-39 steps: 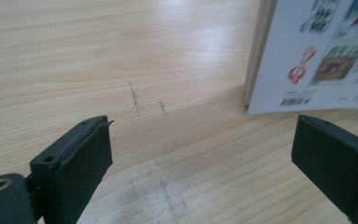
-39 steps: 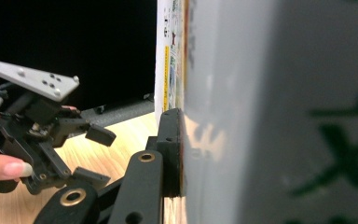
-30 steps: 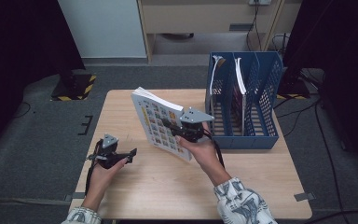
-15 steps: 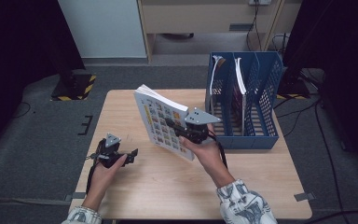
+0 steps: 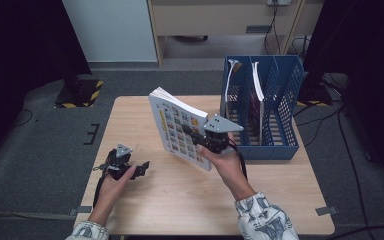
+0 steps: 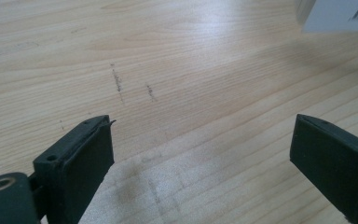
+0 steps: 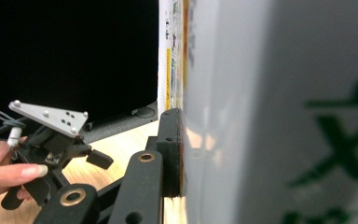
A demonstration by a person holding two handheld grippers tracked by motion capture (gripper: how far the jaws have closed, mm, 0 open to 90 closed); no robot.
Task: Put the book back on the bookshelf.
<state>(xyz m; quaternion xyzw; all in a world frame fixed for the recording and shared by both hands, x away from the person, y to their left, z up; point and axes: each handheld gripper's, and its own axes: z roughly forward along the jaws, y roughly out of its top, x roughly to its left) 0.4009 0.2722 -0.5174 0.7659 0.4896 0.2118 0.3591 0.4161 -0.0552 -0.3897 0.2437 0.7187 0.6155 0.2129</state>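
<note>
One thick book (image 5: 180,127), pinched upright above the wooden table (image 5: 145,112) by the right gripper (image 5: 200,137) beside the blue file rack (image 5: 280,120), could slip from its edge-only grip, while the left gripper (image 5: 139,168) rests spread.

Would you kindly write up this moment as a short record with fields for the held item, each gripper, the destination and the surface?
held item: book, thick, colourful grid cover, tilted upright above the table
right gripper: shut on the book's lower edge
left gripper: open, nothing between its jaws, low over the table
likely destination: blue file rack, already holding books in its slots
surface: wooden table, faint pencil marks
</note>
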